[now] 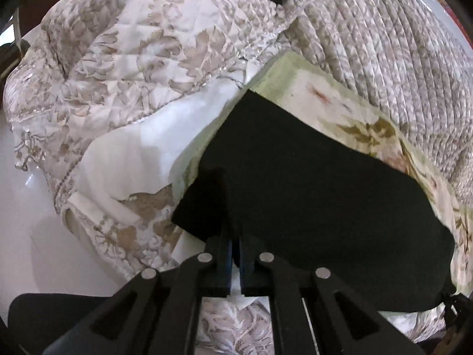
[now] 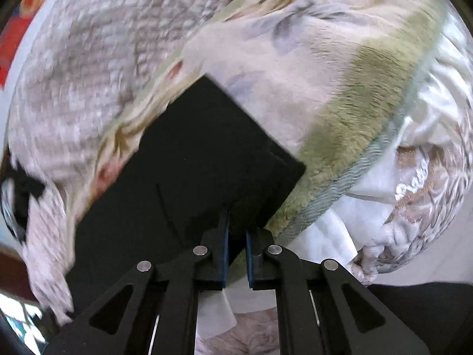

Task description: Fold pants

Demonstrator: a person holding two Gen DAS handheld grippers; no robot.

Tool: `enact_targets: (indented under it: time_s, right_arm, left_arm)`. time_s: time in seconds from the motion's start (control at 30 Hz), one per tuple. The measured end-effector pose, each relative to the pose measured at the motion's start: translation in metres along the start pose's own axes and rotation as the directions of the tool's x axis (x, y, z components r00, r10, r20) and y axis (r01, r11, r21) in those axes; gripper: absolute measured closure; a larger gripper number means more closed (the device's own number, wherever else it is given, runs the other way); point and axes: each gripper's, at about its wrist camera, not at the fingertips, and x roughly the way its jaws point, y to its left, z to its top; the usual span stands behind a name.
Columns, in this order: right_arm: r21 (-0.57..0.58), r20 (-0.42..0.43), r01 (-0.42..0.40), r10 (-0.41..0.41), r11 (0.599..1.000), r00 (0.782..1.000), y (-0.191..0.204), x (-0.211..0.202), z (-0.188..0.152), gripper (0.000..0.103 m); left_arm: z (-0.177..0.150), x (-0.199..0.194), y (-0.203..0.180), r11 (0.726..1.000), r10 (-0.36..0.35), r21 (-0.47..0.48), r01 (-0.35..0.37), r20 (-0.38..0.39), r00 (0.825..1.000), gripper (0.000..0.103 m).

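Observation:
The black pants lie as a flat folded panel on a floral blanket. In the left wrist view my left gripper is shut on the near edge of the pants, with a small flap of black cloth raised beside the left finger. In the right wrist view the pants show as a dark rectangle with one corner pointing right. My right gripper is shut on their near edge, cloth pinched between the blue pads.
A cream and green floral blanket lies under the pants. A beige patterned quilt is bunched at the left, and a ribbed quilt lies behind. White sheet shows between them. A white floor is at lower left.

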Motion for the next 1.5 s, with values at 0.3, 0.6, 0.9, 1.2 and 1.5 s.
enact_targets:
  time_s: [0.3, 0.6, 0.9, 1.2, 1.5]
  right_arm:
    - [-0.266, 0.263, 0.210, -0.138, 0.941, 0.955, 0.044, -0.046, 0.009, 0.072]
    - [-0.531, 0.168, 0.198, -0.127, 0.824, 0.978, 0.100, 0.040, 0.031, 0.072]
    - [-0.534, 0.186, 0.227, -0.148, 0.815, 0.971, 0.098, 0.046, 0.027, 0.061]
    - [-0.644, 0.161, 0.137, -0.042, 0.753, 0.986, 0.136, 0.033, -0.014, 0.060]
    - [-0.686, 0.076, 0.055, -0.004, 0.726, 0.997, 0.149, 0.043, -0.042, 0.058]
  left_arm:
    - [0.023, -0.045, -0.003, 0.995, 0.097, 0.016, -0.102, 0.172, 0.980, 0.091]
    - [0.049, 0.023, -0.114, 0.960, -0.173, 0.230, 0.158, 0.046, 0.984, 0.076]
    - [0.037, 0.058, -0.132, 0.944, -0.085, 0.323, 0.067, 0.041, 0.996, 0.076]
    - [0.018, 0.020, -0.149, 0.921, -0.137, 0.380, 0.088, 0.105, 0.985, 0.074]
    - [-0.007, 0.031, -0.151, 0.910, -0.138, 0.401, 0.111, 0.040, 0.990, 0.063]
